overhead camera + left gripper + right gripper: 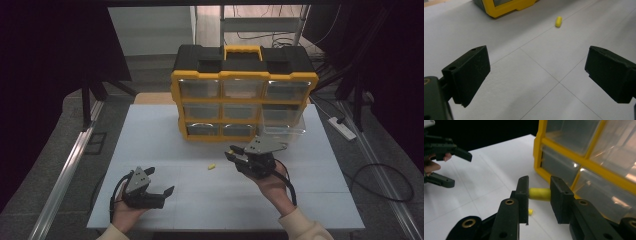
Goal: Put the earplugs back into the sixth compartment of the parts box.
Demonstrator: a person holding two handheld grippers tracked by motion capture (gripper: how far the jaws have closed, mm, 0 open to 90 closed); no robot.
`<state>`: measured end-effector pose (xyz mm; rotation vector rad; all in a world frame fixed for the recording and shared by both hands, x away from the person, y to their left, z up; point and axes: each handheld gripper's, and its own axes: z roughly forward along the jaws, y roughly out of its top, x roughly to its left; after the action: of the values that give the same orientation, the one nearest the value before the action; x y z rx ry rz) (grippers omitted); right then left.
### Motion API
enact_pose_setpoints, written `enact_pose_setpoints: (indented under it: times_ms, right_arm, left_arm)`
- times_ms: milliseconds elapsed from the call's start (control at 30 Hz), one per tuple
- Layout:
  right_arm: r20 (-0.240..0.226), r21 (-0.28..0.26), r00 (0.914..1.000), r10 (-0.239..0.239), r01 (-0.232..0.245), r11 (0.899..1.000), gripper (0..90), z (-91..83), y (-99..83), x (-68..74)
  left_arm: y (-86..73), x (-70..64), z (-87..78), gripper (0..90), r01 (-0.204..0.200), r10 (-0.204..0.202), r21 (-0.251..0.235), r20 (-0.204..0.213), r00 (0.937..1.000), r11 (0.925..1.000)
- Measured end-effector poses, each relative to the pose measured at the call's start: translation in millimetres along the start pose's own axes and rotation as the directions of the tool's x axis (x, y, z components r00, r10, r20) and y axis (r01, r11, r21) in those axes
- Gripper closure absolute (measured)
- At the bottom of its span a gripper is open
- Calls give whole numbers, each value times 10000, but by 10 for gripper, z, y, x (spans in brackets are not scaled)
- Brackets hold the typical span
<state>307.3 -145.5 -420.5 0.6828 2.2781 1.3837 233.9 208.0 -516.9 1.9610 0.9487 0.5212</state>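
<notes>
A yellow and black organiser box (pixel 200 102) with clear drawers stands at the back of the white table (pixel 150 135). My right gripper (pixel 231 153) hovers in front of it, shut on a small yellow cylinder (pixel 539 194) held crosswise between its jaws (pixel 539 185). A second yellow cylinder (pixel 212 166) lies on the table just left of that gripper, also seen ahead of my left gripper (pixel 558 21). My left gripper (pixel 161 181) rests low at the front left, jaws wide open with nothing between them (pixel 536 75).
One clear drawer (pixel 282 122) sticks out of the box's right column, just behind my right gripper. A power strip (pixel 342 127) and cables lie on the floor to the right. Dark curtains flank the table.
</notes>
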Motion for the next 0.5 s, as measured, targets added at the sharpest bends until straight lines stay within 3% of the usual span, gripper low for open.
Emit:
enact_pose_setpoints:
  times_ms: [500]
  right_arm:
    - [325,-601,9994,84,-64,9982,690,-200,153,-125]
  left_arm:
    - [-3,-2,14,59,-101,101,58,-46,9999,9999]
